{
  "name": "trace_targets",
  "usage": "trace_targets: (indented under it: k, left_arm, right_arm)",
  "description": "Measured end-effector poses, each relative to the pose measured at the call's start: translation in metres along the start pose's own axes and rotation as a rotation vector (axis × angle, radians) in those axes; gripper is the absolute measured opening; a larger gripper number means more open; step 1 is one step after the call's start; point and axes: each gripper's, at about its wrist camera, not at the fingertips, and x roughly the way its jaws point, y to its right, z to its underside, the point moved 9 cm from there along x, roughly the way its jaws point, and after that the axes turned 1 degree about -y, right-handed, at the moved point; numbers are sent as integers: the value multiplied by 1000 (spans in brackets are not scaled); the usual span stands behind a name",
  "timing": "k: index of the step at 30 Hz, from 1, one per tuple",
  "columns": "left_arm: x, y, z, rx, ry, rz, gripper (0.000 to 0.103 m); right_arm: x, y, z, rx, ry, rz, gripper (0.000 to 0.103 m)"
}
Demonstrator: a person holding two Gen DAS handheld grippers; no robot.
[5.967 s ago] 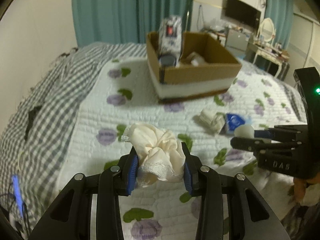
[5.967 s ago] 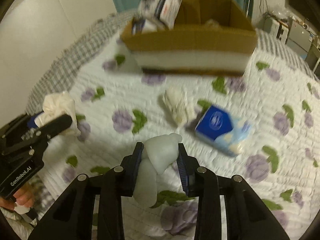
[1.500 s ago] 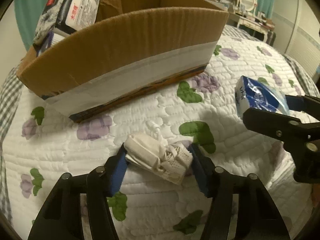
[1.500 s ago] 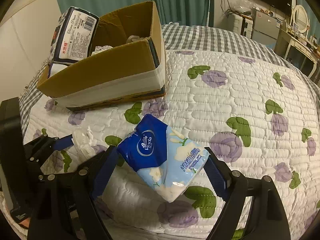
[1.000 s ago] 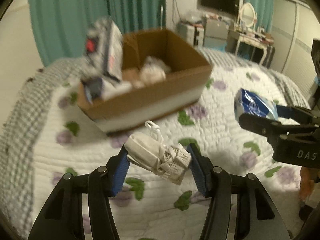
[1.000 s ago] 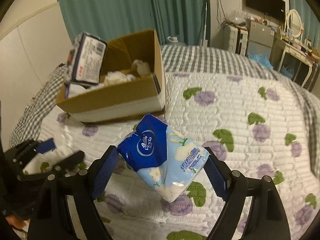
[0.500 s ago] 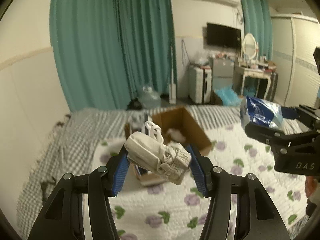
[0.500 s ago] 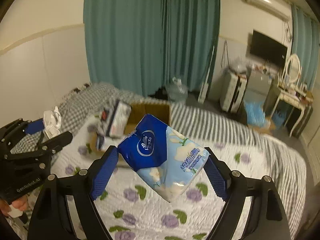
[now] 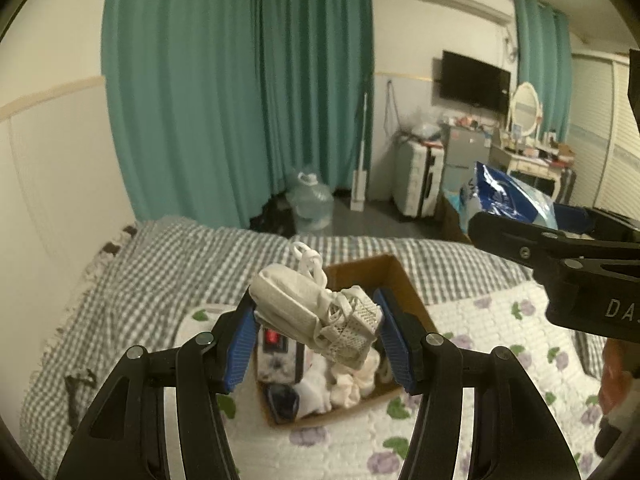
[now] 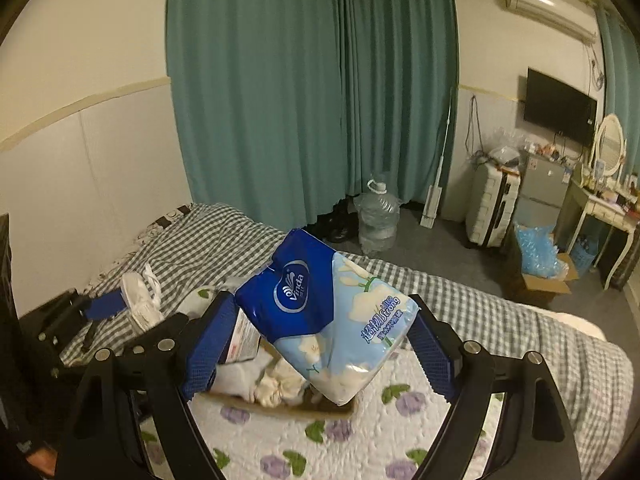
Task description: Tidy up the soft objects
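Between the left gripper's (image 9: 316, 344) pads a white mesh bundle (image 9: 316, 316) stays pinched, now directly above the open cardboard box (image 9: 384, 276) that sat farther ahead half a second ago, while the right gripper (image 10: 320, 344) still clamps the blue tissue pack (image 10: 328, 312), likewise over the box.

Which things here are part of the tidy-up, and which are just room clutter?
Job: white mesh pouch in left gripper; blue tissue pack in right gripper; cardboard box.

Clutter: water jug, suitcase, TV, mirror.
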Motion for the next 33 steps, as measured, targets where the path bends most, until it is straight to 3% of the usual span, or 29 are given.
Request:
trace_targets:
  k: [6, 12, 16, 20, 22, 27, 30, 33]
  left_arm:
    - [56, -5, 16, -36, -87, -34, 56]
    - [101, 6, 39, -57, -151, -10, 56]
    - [111, 11, 42, -17, -116, -19, 57]
    - [114, 22, 40, 33, -99, 20, 78]
    - [114, 23, 39, 49, -86, 1, 81]
    - [113, 19, 36, 23, -105, -7, 81]
    - [102, 19, 29, 3, -111, 5, 81]
    - [74, 20, 13, 10, -68, -8, 81]
  right_arm:
    - [72, 10, 3, 33, -64, -14, 84]
    - [143, 17, 22, 54, -152, -21, 84]
    - [176, 20, 38, 66, -212, -27, 84]
    - [197, 19, 47, 56, -233, -32, 87]
    - [198, 24, 50, 77, -236, -43, 94]
    - [183, 32, 43, 94, -209, -32, 96]
    - [157, 38, 27, 99, -174, -16, 96]
    - [120, 44, 8, 98, -128, -1, 96]
